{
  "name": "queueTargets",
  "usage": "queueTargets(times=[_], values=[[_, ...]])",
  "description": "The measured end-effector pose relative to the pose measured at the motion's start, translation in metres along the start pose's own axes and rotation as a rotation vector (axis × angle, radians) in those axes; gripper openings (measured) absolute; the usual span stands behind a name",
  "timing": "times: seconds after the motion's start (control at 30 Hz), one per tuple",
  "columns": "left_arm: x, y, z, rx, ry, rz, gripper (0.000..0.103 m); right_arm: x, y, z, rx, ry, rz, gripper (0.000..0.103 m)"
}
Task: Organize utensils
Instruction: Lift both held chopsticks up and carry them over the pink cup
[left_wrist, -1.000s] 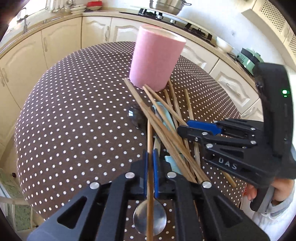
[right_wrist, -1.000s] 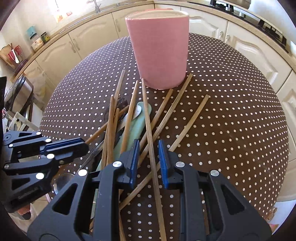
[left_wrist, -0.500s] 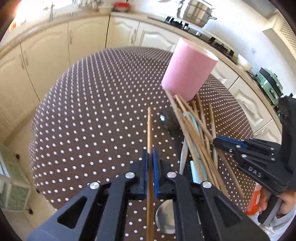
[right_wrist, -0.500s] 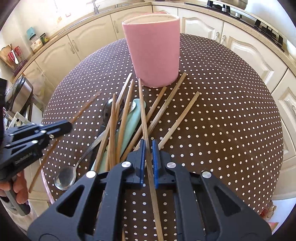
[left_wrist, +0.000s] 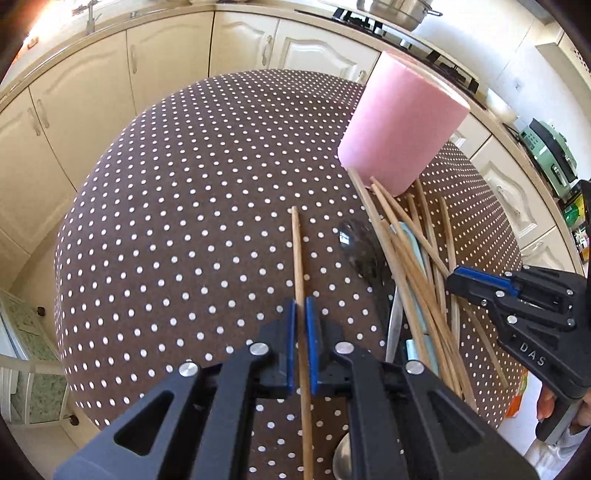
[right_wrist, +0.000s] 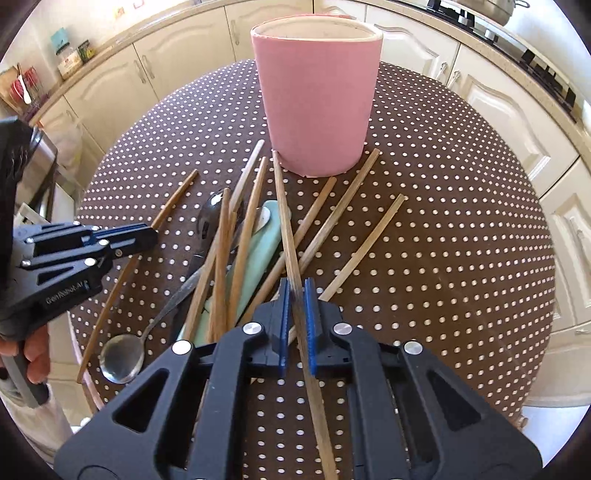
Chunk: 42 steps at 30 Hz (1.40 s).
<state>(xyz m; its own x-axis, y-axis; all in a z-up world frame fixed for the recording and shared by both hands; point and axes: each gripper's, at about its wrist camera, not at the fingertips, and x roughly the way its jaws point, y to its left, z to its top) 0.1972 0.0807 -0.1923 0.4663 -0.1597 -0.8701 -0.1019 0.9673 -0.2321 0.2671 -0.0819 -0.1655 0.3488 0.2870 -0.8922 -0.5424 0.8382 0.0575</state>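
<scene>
A pink cylindrical holder (right_wrist: 318, 98) (left_wrist: 400, 125) stands upright on the brown dotted tablecloth (left_wrist: 192, 206). Several wooden chopsticks (right_wrist: 243, 236), a metal spoon (right_wrist: 122, 356) and a pale green utensil (right_wrist: 258, 254) lie piled in front of it. My left gripper (left_wrist: 300, 314) is shut on one chopstick (left_wrist: 297, 258), held apart from the pile, to its left. My right gripper (right_wrist: 296, 295) is shut on another chopstick (right_wrist: 282, 206) whose far tip reaches the holder's base. The left gripper (right_wrist: 147, 234) also shows at the left in the right wrist view.
Cream kitchen cabinets (left_wrist: 166, 55) and a countertop curve round behind the table. A hob with a steel pot (left_wrist: 391, 11) is at the back. A green appliance (left_wrist: 550, 147) sits at the right. The table's near edge drops off close to both hands.
My left gripper has carried its chopstick leftward, out of the pile. My right gripper has closed on a chopstick that lay between its open fingers.
</scene>
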Motion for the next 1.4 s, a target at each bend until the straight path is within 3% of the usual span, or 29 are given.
queueTargets(times=[0.4,0.6,0.93,1.17,1.4], values=[[0.010,-0.006,0.013,0.041,-0.005,0.002,0.005,0.020,-0.007,0.024,-0.057,0.074,0.007,0.009],[-0.007,-0.004,0.013,0.008,-0.114,-0.011,0.005,0.022,-0.019,0.027,-0.046,0.072,0.038,0.009],[-0.069,-0.021,0.014,0.013,-0.434,-0.099,0.005,-0.026,-0.038,0.012,0.046,-0.167,0.141,0.008],[-0.074,-0.047,0.025,0.052,-0.521,-0.145,0.005,-0.063,-0.043,-0.005,0.113,-0.341,0.192,0.007],[-0.079,-0.072,0.034,0.102,-0.594,-0.199,0.005,-0.090,-0.043,-0.008,0.154,-0.446,0.218,0.007]])
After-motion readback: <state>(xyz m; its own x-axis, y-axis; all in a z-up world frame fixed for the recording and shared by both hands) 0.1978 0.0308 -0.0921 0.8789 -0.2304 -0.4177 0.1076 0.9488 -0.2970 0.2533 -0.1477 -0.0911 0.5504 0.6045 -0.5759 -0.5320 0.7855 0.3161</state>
